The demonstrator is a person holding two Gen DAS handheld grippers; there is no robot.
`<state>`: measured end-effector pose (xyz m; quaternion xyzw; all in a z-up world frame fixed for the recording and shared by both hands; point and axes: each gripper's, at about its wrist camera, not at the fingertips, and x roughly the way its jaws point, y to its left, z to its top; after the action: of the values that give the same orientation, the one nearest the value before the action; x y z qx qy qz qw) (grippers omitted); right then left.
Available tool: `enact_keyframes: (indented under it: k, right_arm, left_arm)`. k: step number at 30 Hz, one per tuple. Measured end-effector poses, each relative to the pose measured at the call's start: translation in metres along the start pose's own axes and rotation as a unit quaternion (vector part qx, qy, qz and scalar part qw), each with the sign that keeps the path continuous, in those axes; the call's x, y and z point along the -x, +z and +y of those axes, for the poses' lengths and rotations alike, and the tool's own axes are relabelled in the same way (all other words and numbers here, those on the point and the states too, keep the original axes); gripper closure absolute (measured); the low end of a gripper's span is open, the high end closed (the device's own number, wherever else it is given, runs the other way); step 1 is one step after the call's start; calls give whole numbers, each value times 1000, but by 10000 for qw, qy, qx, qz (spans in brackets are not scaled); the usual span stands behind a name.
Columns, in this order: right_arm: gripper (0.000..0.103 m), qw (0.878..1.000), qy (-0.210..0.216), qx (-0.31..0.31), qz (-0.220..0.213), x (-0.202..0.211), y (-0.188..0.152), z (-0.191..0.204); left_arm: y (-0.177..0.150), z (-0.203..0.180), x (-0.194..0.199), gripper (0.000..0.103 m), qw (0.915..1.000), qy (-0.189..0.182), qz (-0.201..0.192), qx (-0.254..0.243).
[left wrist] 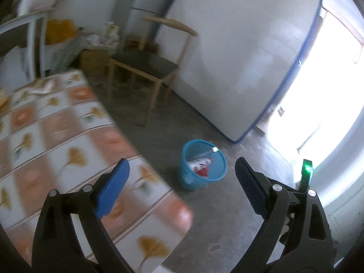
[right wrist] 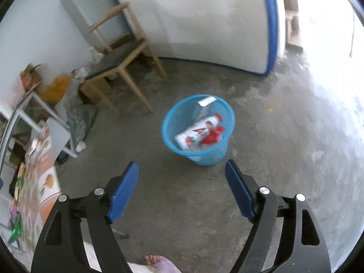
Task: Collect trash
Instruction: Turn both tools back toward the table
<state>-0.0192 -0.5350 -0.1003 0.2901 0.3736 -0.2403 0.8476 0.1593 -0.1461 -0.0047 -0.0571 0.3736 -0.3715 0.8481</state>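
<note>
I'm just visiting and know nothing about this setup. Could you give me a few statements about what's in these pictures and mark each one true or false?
1. The blue basket stands on the floor. True.
2. The basket is empty. False: it holds a white and red package and other trash.
3. The right tool grips a piece of trash. False: its jaws stand apart with nothing between them.
4. The left tool is open and holds nothing. True.
5. A wooden chair stands beyond the basket. True.
6. The patterned table is seen only by the left camera. False: its edge also shows at the left of the right wrist view.
</note>
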Motion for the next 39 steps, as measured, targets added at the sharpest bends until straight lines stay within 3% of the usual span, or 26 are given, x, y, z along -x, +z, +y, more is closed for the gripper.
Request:
enact_keyframes:
  k: [6,12,21,26,31,39]
  right_arm:
    - [26,9970,659,412,44,24,5,71]
    - [25,9843,1384,1029,368,27,-2,170]
    - [25,9396,2417,2143,1136,17,-50,333]
    - [25,9048,2888,2660,1647,16,-90,410]
    - [25,8744,3117,3055,2122,16,-128,464]
    - [25,8466,3423,3118,2626,20,-159,509]
  left_arm:
    - [-22,60,74,11,9951,543,-582,588]
    - [-48,116,138,10,9802,1210,-1092,1126]
    - [-104,185,225,10,9447,2055,-1729,1880]
    - [-126,212,259,10,9244,2370,-1973,2243]
    - [-143,230,288,10,9046,2564,-2266,2541]
    - [-165,253,327,10,8797,2822,-2611,2799]
